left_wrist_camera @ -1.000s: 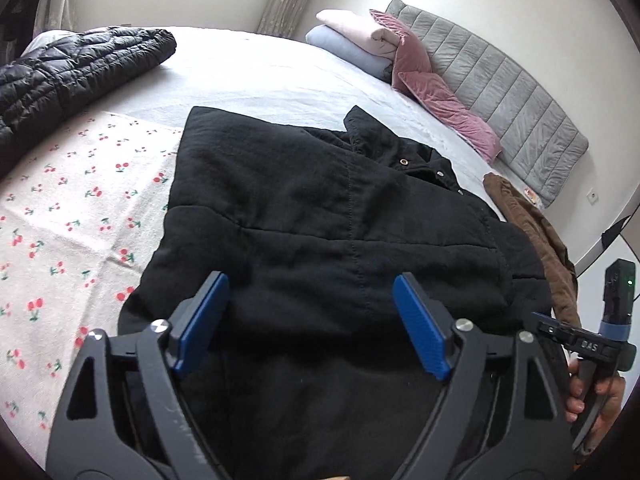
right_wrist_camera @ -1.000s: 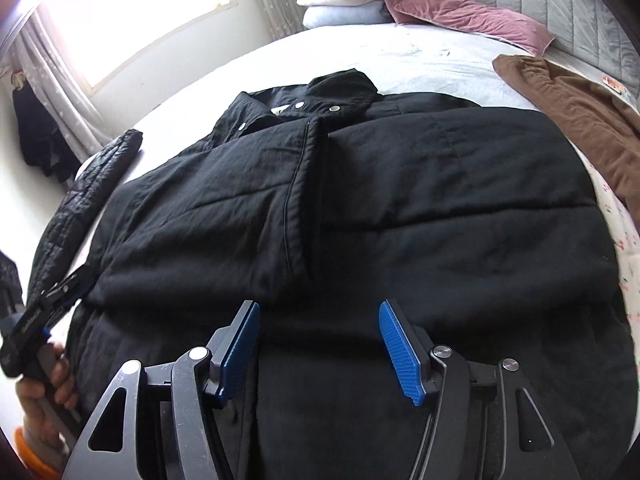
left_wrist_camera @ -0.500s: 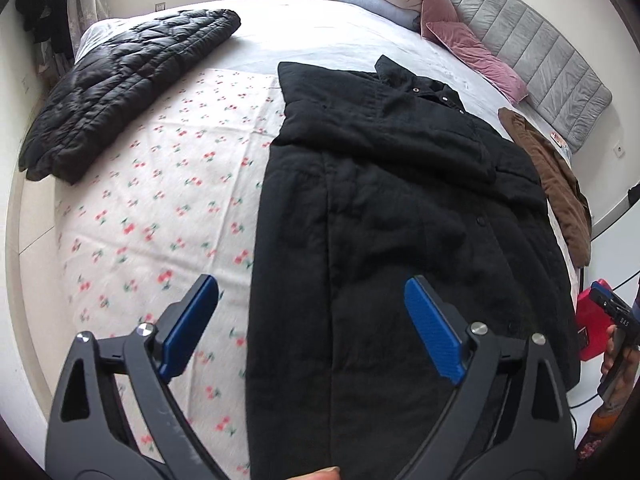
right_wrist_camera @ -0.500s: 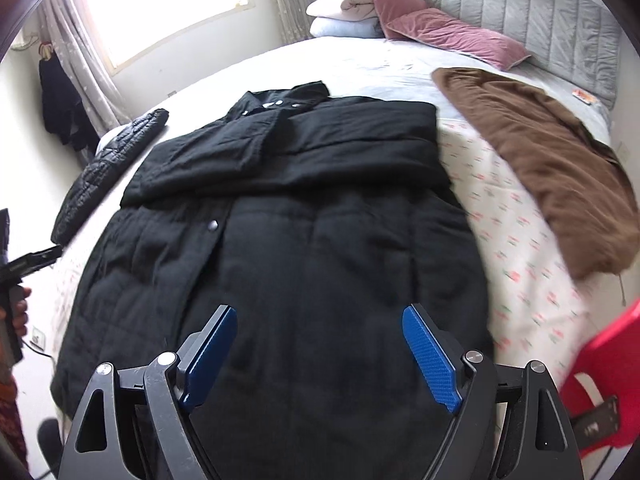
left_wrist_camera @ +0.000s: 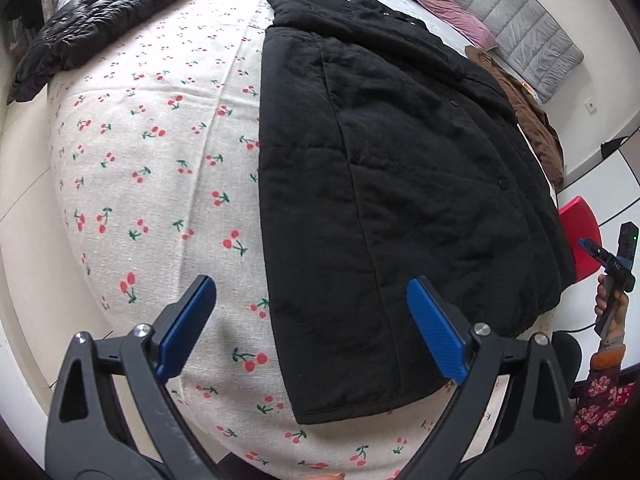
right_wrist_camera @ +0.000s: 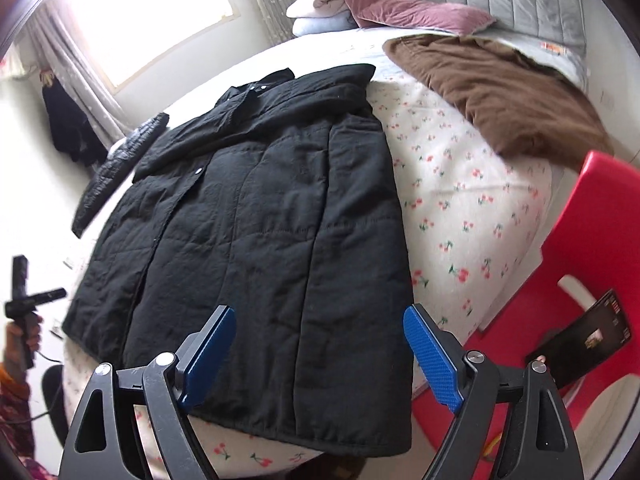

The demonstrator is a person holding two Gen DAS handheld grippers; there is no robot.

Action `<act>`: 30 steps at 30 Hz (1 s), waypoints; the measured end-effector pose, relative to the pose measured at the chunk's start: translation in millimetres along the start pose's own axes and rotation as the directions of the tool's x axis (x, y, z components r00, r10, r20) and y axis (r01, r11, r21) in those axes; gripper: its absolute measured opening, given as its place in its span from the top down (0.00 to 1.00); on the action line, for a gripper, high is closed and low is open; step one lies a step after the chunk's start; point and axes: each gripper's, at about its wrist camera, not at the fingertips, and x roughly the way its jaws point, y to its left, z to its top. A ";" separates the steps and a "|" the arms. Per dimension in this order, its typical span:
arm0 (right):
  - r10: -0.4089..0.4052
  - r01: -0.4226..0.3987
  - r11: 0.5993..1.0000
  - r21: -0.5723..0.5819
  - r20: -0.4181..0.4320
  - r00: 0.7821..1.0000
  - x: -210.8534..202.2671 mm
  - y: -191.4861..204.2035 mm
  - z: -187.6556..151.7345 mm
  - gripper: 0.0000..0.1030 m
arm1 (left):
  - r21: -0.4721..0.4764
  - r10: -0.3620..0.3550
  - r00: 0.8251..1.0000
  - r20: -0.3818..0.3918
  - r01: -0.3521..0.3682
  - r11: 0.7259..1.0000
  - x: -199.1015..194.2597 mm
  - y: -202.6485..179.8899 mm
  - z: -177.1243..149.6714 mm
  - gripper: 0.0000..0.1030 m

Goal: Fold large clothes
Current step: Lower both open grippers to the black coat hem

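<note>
Your left claw (left_wrist_camera: 310, 326): jaws apart, above black coat (left_wrist_camera: 392, 168) hem.
Your right claw (right_wrist_camera: 318, 356): jaws apart, empty.
Bed (left_wrist_camera: 160, 152): cherry-print sheet left of coat.
Red chair (right_wrist_camera: 576, 264): right of coat.

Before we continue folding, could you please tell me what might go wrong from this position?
1. The black quilted coat has its hem at the edge of the cherry-print bedsheet; a pull could slide it off.
2. Both the left claw and right claw are open, holding nothing.
3. The red plastic chair crowds the right side.
</note>
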 end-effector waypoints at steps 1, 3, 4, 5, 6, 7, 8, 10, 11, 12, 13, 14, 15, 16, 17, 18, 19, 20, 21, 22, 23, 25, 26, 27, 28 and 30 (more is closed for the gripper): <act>0.013 -0.013 1.000 0.009 0.003 1.000 1.7 -2.7 -1.3 0.16 | 0.010 -0.014 1.000 -0.005 0.014 1.000 3.6 0.3 -1.7 0.07; 0.022 -0.022 0.999 0.036 0.005 1.000 8.5 -11.5 -1.7 0.16 | 0.010 -0.034 0.999 -0.020 0.034 0.999 11.7 2.3 -2.9 0.07; 0.013 -0.013 0.999 0.050 0.002 1.000 12.8 -15.1 -1.5 0.16 | 0.006 -0.038 0.999 -0.017 0.039 0.999 12.8 2.6 -2.0 0.07; 0.002 -0.002 0.998 0.064 -0.005 1.000 17.9 -18.7 -1.3 0.16 | 0.001 -0.050 0.999 -0.006 0.050 0.999 13.3 4.2 -0.7 0.07; 0.000 0.001 0.997 0.074 -0.008 1.000 22.7 -20.5 -1.2 0.16 | -0.005 -0.068 0.998 0.005 0.069 0.998 13.6 6.3 2.1 0.07; 0.005 -0.004 0.997 0.082 -0.013 1.000 27.8 -22.9 -1.4 0.16 | -0.013 -0.085 0.996 0.013 0.085 0.996 14.5 8.3 5.1 0.07; 0.014 -0.013 0.996 0.089 -0.018 1.000 33.1 -24.7 -1.9 0.16 | -0.025 -0.101 0.995 0.020 0.102 0.995 16.1 9.1 9.5 0.07; 0.032 -0.029 0.995 0.100 -0.026 0.999 43.3 -27.4 -2.8 0.16 | -0.051 -0.126 0.992 0.028 0.127 0.991 21.5 12.4 17.0 0.07; 0.040 -0.036 0.994 0.106 -0.032 0.999 49.0 -28.4 -3.6 0.16 | -0.061 -0.135 0.990 0.029 0.136 0.989 25.1 13.7 21.1 0.08; 0.050 -0.045 0.993 0.113 -0.041 0.998 54.7 -28.7 -4.5 0.16 | -0.066 -0.141 0.989 0.034 0.143 0.988 28.1 14.2 24.8 0.10; 0.058 -0.052 0.992 0.119 -0.047 0.997 59.6 -29.2 -4.9 0.16 | -0.066 -0.146 0.989 0.038 0.148 0.987 31.1 14.6 26.3 0.11; 0.058 -0.052 0.991 0.121 -0.045 0.997 63.4 -28.5 -4.8 0.16 | -0.067 -0.154 0.987 0.037 0.156 0.985 34.5 13.9 28.5 0.12; 0.054 -0.050 0.992 0.116 -0.036 0.998 65.5 -26.9 -4.2 0.16 | -0.068 -0.164 0.986 0.037 0.166 0.984 36.7 13.2 29.6 0.14; 0.055 -0.051 0.992 0.112 -0.030 0.998 67.7 -25.1 -3.4 0.16 | -0.066 -0.175 0.984 0.039 0.178 0.982 38.9 11.4 30.6 0.15; 0.057 -0.054 0.993 0.109 -0.030 0.998 69.4 -23.9 -3.1 0.16 | -0.063 -0.183 0.982 0.038 0.186 0.981 41.2 8.6 31.8 0.16; 0.055 -0.052 0.993 0.104 -0.032 0.998 71.1 -21.8 -2.5 0.16 | -0.055 -0.187 0.982 0.036 0.189 0.980 42.5 5.4 32.0 0.16; 0.052 -0.049 0.994 0.096 -0.034 0.998 72.2 -20.8 -2.1 0.16 | -0.042 -0.196 0.980 0.031 0.197 0.980 41.9 3.5 29.1 0.17; 0.046 -0.042 0.995 0.087 -0.037 0.998 73.0 -18.3 -1.9 0.16 | -0.027 -0.211 0.977 0.020 0.212 0.977 42.2 -0.1 26.6 0.19; 0.039 -0.036 0.996 0.076 -0.038 0.998 73.2 -16.8 -2.8 0.17 | -0.012 -0.219 0.976 0.010 0.219 0.976 41.8 -2.4 22.6 0.20; 0.040 -0.038 0.997 0.072 -0.037 0.998 72.6 -15.9 -3.3 0.18 | 0.009 -0.220 0.975 0.001 0.220 0.975 40.8 -5.2 18.3 0.20; 0.049 -0.046 0.996 0.076 -0.034 0.998 72.4 -15.6 -4.8 0.19 | 0.032 -0.223 0.975 -0.009 0.223 0.974 40.1 -8.8 14.7 0.20; 0.073 -0.070 0.993 0.094 -0.027 0.997 71.9 -16.4 -8.1 0.19 | 0.072 -0.241 0.970 -0.030 0.243 0.967 38.2 -15.0 6.5 0.20; 0.083 -0.080 0.992 0.099 -0.024 0.996 71.7 -16.1 -9.6 0.19 | 0.087 -0.245 0.969 -0.043 0.248 0.965 38.1 -18.6 3.7 0.21; 0.089 -0.086 0.991 0.102 -0.022 0.996 71.4 -15.8 -10.9 0.20 | 0.101 -0.247 0.967 -0.056 0.251 0.963 37.2 -22.6 0.5 0.22; 0.093 -0.091 0.990 0.104 -0.020 0.995 70.6 -15.3 -12.8 0.21 | 0.109 -0.247 0.967 -0.067 0.253 0.961 36.4 -25.5 -0.9 0.23; 0.108 -0.105 0.989 0.105 -0.018 0.994 68.4 -13.1 -17.4 0.24 | 0.111 -0.254 0.964 -0.085 0.262 0.959 35.0 -30.4 -3.0 0.27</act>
